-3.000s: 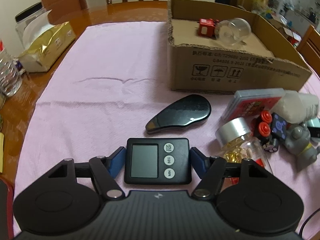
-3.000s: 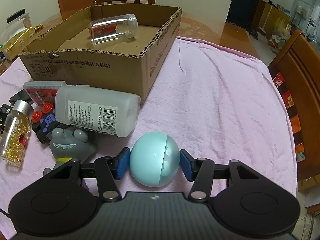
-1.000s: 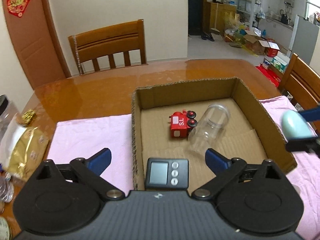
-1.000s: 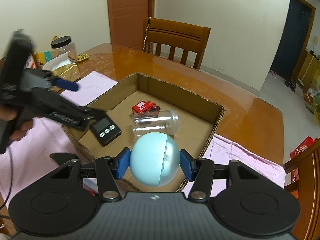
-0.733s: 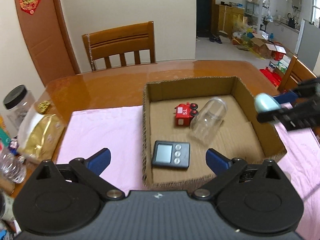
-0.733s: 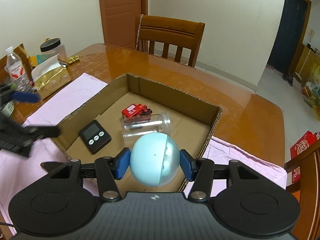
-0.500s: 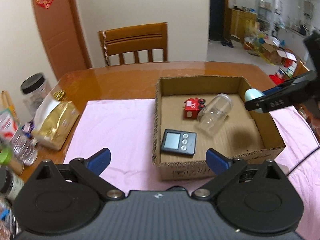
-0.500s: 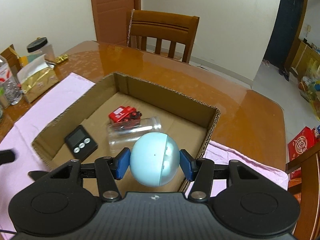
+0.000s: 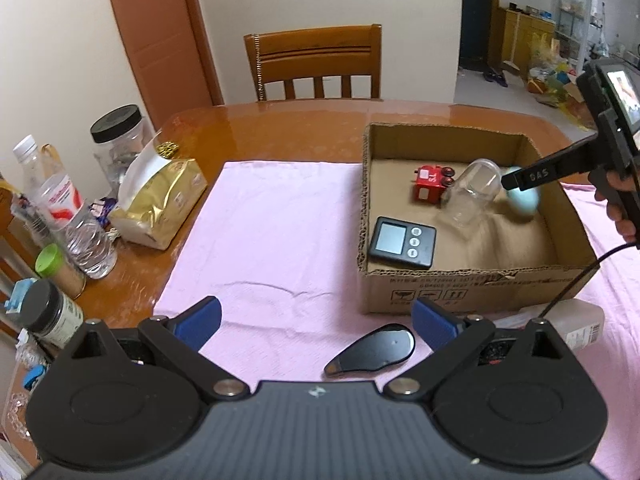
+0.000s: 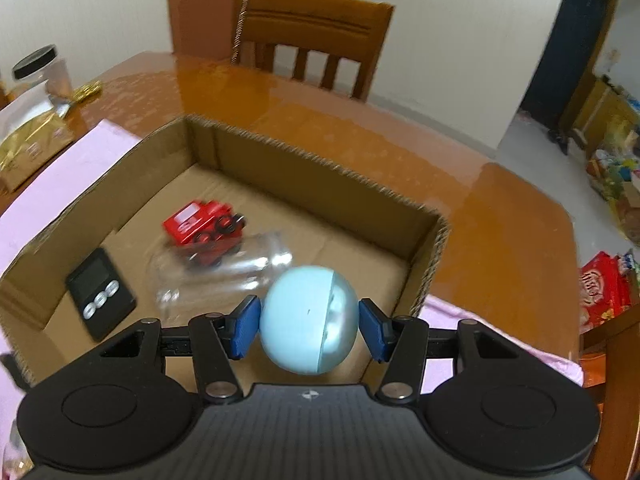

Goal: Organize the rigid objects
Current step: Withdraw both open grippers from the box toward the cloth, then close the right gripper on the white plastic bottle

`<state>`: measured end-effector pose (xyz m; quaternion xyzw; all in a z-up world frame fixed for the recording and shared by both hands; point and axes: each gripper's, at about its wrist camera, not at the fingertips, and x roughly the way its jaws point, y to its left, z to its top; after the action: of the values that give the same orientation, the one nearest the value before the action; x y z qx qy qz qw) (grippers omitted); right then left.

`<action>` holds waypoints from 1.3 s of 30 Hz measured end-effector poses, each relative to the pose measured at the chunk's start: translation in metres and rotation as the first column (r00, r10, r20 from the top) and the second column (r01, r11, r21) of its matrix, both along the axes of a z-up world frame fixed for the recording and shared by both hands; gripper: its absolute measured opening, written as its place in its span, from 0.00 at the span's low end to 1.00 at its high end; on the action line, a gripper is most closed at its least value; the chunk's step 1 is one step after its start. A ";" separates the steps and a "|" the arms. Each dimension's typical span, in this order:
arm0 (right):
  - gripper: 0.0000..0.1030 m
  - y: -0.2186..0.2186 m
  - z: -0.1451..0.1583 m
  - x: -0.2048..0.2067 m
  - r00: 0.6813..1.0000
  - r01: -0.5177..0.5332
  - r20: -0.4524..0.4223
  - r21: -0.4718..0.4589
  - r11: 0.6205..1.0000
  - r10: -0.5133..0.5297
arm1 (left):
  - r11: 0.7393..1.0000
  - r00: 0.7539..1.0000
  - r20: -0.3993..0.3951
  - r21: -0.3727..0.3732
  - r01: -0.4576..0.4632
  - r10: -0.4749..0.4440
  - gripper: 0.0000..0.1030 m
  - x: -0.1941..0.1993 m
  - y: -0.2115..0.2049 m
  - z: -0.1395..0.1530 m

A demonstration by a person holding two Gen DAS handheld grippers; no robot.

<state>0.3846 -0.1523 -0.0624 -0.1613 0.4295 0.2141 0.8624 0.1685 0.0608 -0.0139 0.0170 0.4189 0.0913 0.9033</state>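
Right tongs (image 10: 308,324): over the cardboard box (image 10: 320,172), jaws just opening; a thin gap shows at each pad, so the pale blue egg-shaped toy (image 10: 308,320) between them is released.
Left tongs (image 9: 316,322): spread wide, nothing between them, above the pink cloth (image 9: 272,240) on the bench (image 9: 288,128).
Box contents: black digital timer (image 9: 402,242), red toy train (image 9: 430,184), clear plastic jar (image 9: 472,196) lying on its side.
Outside the box: black teardrop-shaped object (image 9: 372,354) on the cloth, near its front wall.
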 end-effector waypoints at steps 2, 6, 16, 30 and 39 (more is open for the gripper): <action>0.96 -0.002 0.006 -0.002 1.000 -0.001 0.022 0.024 1.000 0.001 | 1.000 1.000 -0.005 -0.003 -0.003 0.003 0.98 0.000 0.000 -0.001; 1.00 -0.007 0.019 -0.013 0.999 0.001 0.048 0.024 1.000 -0.002 | 1.000 1.000 -0.010 0.000 0.007 -0.007 0.98 -0.002 -0.002 -0.001; 1.00 -0.028 0.042 -0.068 0.995 0.085 0.045 0.068 0.994 -0.088 | 0.996 0.997 -0.005 -0.027 0.081 -0.081 0.98 -0.007 0.001 -0.007; 1.00 -0.027 0.010 -0.170 0.967 0.252 -0.072 0.081 0.964 -0.246 | 0.984 0.984 -0.050 -0.055 0.170 -0.173 0.98 -0.017 0.004 -0.038; 1.00 -0.005 -0.019 -0.168 0.958 0.263 -0.125 0.009 0.965 -0.260 | 0.978 0.978 -0.067 -0.088 0.190 -0.197 0.98 -0.014 0.003 -0.049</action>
<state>0.2169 -0.1569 -0.0812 -0.0787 0.4964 0.1133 0.8571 0.1542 0.0637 -0.0634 0.0243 0.4524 -0.0149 0.8914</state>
